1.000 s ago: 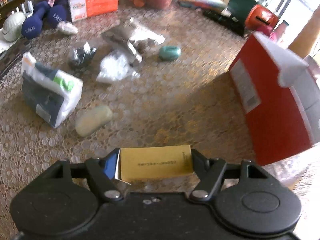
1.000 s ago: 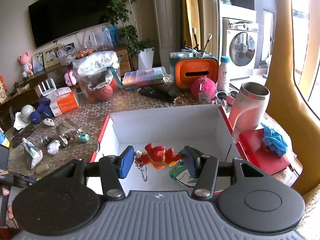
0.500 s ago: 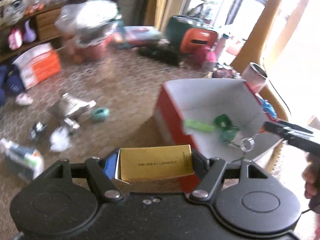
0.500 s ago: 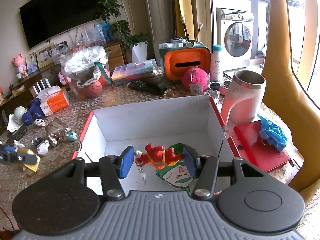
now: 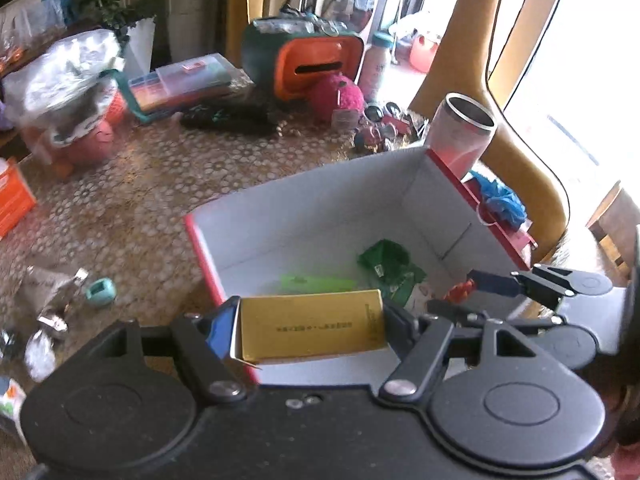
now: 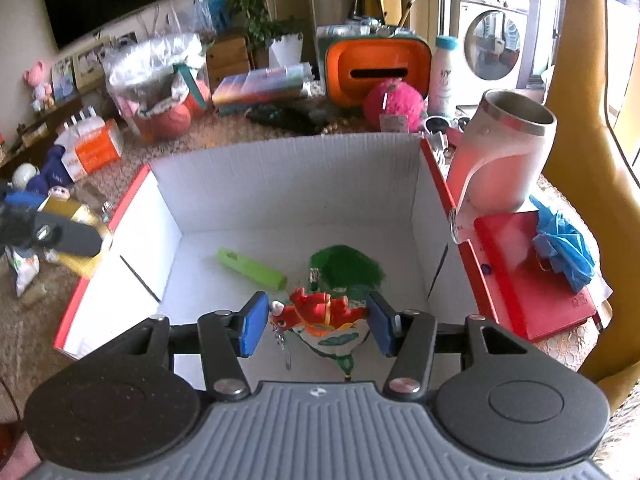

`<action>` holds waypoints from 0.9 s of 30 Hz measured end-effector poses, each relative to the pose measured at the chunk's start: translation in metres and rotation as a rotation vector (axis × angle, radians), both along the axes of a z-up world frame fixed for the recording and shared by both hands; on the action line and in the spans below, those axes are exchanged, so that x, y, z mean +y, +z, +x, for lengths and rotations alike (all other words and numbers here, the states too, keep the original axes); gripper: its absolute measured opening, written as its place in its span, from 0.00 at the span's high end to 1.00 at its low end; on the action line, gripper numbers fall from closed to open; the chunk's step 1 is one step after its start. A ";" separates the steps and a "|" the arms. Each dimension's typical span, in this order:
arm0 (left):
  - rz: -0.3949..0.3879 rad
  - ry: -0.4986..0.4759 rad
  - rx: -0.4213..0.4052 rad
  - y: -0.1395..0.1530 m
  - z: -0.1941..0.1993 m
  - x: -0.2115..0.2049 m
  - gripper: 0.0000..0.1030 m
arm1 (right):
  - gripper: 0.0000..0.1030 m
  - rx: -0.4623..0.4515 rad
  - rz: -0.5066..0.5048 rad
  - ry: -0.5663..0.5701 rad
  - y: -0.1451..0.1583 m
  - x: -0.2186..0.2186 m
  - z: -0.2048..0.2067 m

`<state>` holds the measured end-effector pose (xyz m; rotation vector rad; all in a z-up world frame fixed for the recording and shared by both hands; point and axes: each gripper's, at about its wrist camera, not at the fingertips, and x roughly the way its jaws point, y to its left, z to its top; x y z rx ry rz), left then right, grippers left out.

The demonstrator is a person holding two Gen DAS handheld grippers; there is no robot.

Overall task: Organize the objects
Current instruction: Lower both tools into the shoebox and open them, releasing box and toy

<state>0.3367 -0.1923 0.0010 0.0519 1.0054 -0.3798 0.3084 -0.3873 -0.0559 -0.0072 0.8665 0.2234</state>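
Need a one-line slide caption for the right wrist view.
Right tool holds a red toy keychain above the open red box.

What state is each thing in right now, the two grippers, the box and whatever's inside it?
left gripper: shut on the yellow carton, at the box's edge
right gripper: shut on the red toy keychain, over the box
red box: open, upright
green stick: lying on the box floor
green pouch: lying on the box floor
steel tumbler: lidless, beside the box

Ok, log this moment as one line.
left gripper: shut on yellow box | right gripper: shut on red toy | both over red carton
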 end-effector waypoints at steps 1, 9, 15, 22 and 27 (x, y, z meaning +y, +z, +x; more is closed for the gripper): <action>0.011 -0.003 0.007 -0.003 0.004 -0.006 0.30 | 0.48 0.008 -0.003 0.007 -0.001 0.000 0.001; 0.051 0.028 0.081 -0.039 0.034 -0.043 0.30 | 0.48 0.080 -0.054 0.063 -0.017 0.006 0.016; 0.129 0.006 0.111 -0.061 0.041 -0.066 0.30 | 0.48 0.120 -0.071 0.095 -0.025 0.007 0.021; 0.208 0.004 0.159 -0.087 0.049 -0.080 0.30 | 0.48 0.136 -0.066 0.105 -0.029 0.007 0.022; 0.203 0.015 0.190 -0.094 0.051 -0.079 0.30 | 0.48 0.147 -0.075 0.115 -0.032 0.007 0.022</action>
